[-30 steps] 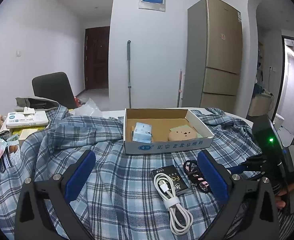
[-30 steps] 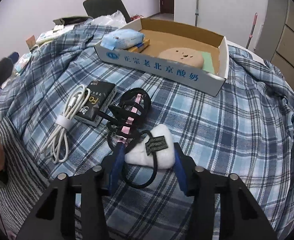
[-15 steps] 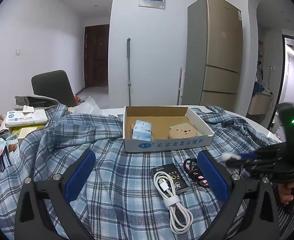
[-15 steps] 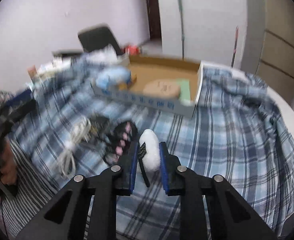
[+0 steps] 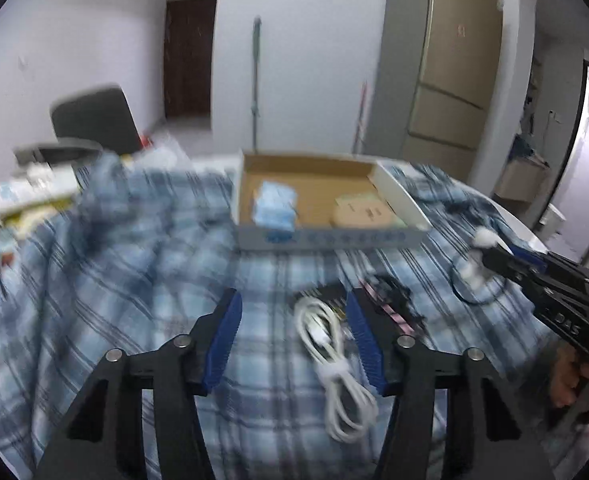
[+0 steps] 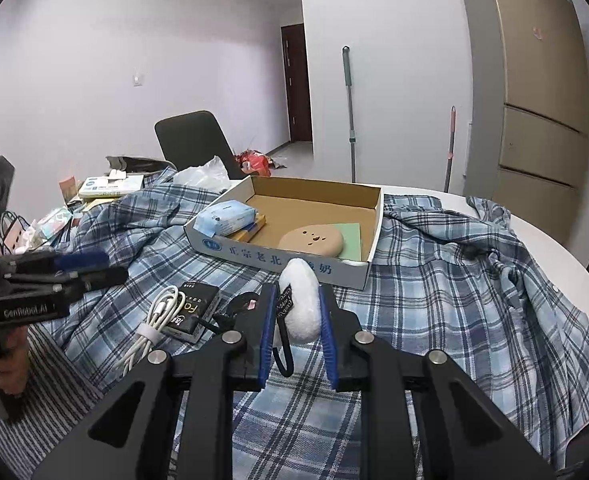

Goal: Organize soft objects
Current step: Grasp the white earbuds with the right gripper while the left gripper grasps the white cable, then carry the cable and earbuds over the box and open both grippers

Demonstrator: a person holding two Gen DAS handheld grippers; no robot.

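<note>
My right gripper is shut on a white fluffy pom-pom hair tie with a black loop and tag, held above the plaid cloth in front of the cardboard box. It also shows in the left wrist view at the right. The box holds a blue tissue pack and a tan round plush. My left gripper is open and empty above the cloth, near the white cable.
A blue plaid cloth covers the table. A black packet, a white coiled cable and a pink-black hair clip lie in front of the box. Clutter and a chair stand at the left.
My right gripper has closed on the white hair tie and lifted it off the cloth toward the box. My left gripper has narrowed its opening and shifted; its view is blurred.
</note>
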